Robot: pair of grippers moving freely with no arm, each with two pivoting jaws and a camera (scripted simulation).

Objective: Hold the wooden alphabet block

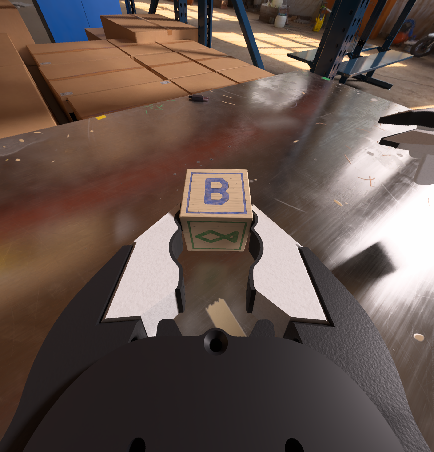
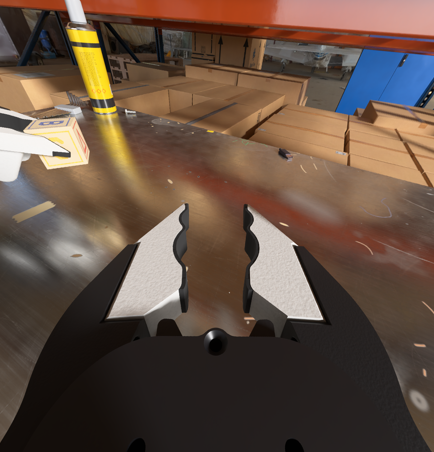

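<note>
The wooden alphabet block (image 1: 216,195) has a blue letter on top and a green figure on its near face. My left gripper (image 1: 216,212) is shut on it, with one fingertip on each side face. The block (image 2: 64,141) also shows at the far left of the right wrist view, between the left gripper's white fingers (image 2: 27,144), with yellow and red faces showing. My right gripper (image 2: 216,206) is open and empty over the metal table (image 2: 308,244), well to the right of the block. It shows at the right edge of the left wrist view (image 1: 411,132).
A yellow and black sealant tube (image 2: 92,71) stands at the table's far edge behind the block, with a small white piece (image 2: 68,109) beside it. A dark USB stick (image 2: 285,154) lies near the far edge. Tape strip (image 2: 32,211) lies on the table. Cardboard boxes (image 1: 113,73) lie beyond the table.
</note>
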